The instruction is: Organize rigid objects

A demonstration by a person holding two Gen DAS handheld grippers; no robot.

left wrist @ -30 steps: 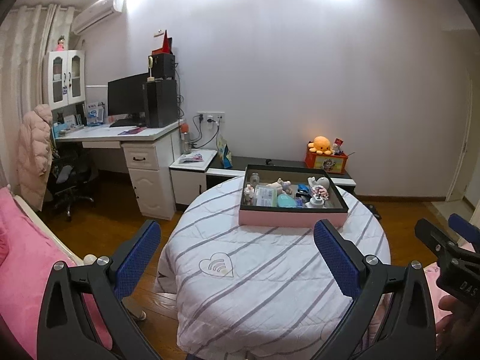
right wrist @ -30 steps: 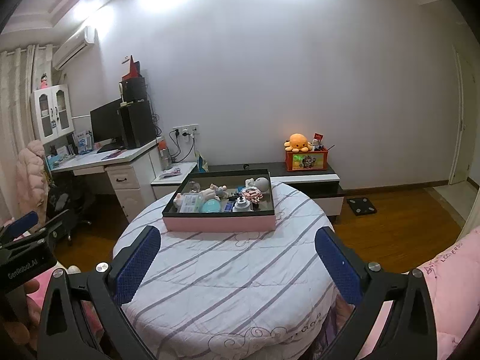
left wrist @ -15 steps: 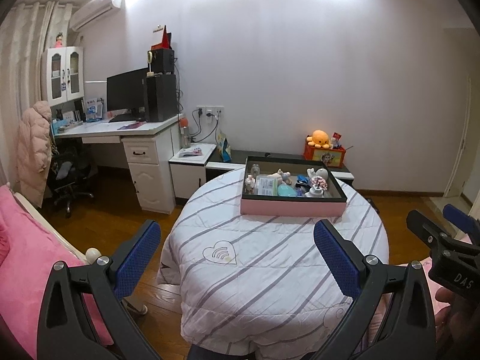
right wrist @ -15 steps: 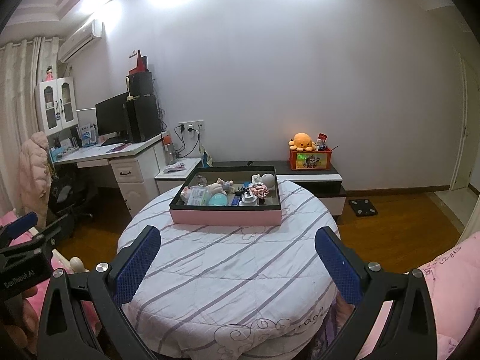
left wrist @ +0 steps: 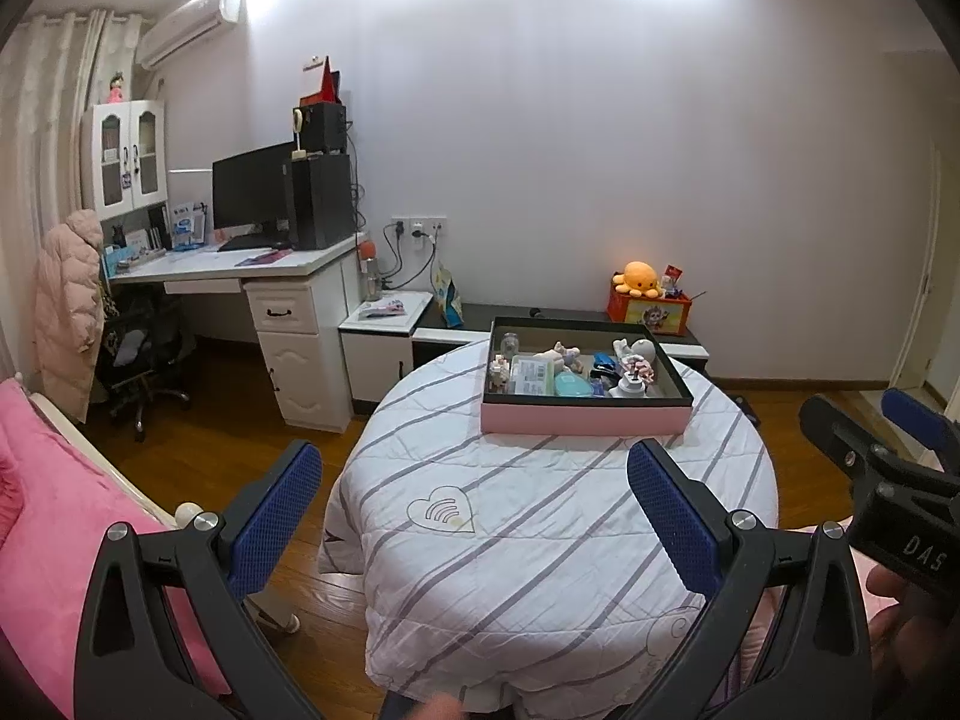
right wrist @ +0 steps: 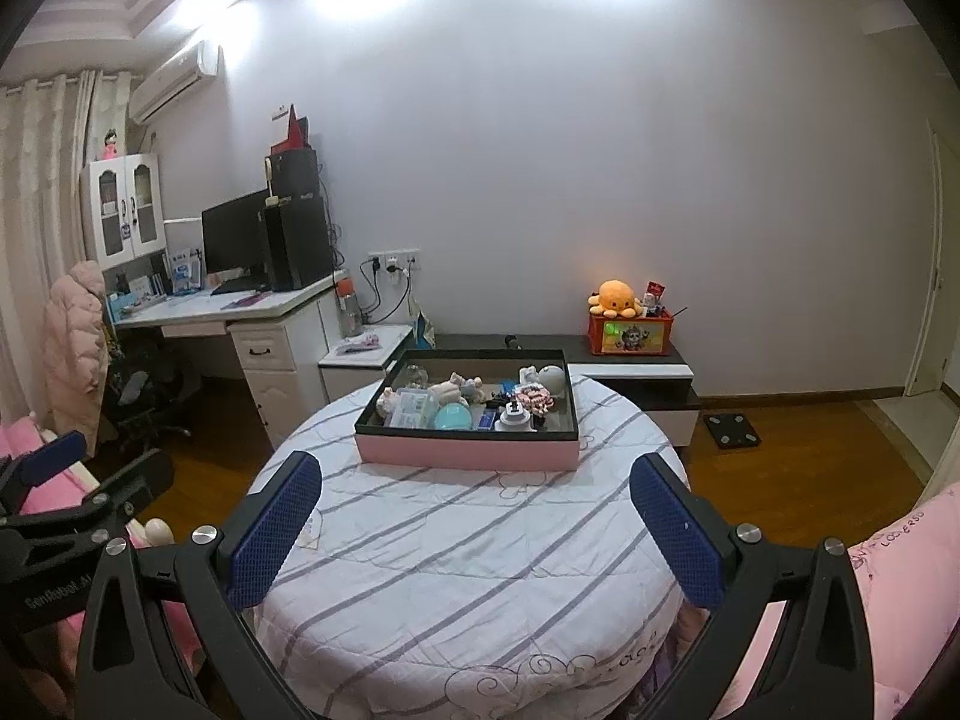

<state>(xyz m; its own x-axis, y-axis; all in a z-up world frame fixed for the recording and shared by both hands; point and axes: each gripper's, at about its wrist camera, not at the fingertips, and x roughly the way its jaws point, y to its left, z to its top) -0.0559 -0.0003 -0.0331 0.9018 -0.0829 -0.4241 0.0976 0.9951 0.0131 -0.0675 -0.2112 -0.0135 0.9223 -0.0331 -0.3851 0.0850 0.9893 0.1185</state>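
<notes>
A pink box with a black rim [left wrist: 585,420] [right wrist: 468,453] stands at the far side of a round table [left wrist: 540,528] [right wrist: 468,570] with a striped white cloth. It holds several small objects: a teal case [left wrist: 570,384], a clear packet [left wrist: 531,373], a white bottle [right wrist: 515,417], soft toys. My left gripper [left wrist: 474,516] is open and empty, well short of the box. My right gripper [right wrist: 477,528] is open and empty, also back from the box. The right gripper also shows at the right edge of the left wrist view [left wrist: 888,480].
A white desk [left wrist: 252,276] with a monitor stands at the left, an office chair [left wrist: 138,360] beside it. A low black cabinet [right wrist: 624,360] with an orange plush toy [right wrist: 615,297] is behind the table. A pink bed [left wrist: 54,510] lies at the left. Wooden floor surrounds the table.
Both grippers have pulled back and risen; the table and box look smaller and farther away. Both stay open and empty.
</notes>
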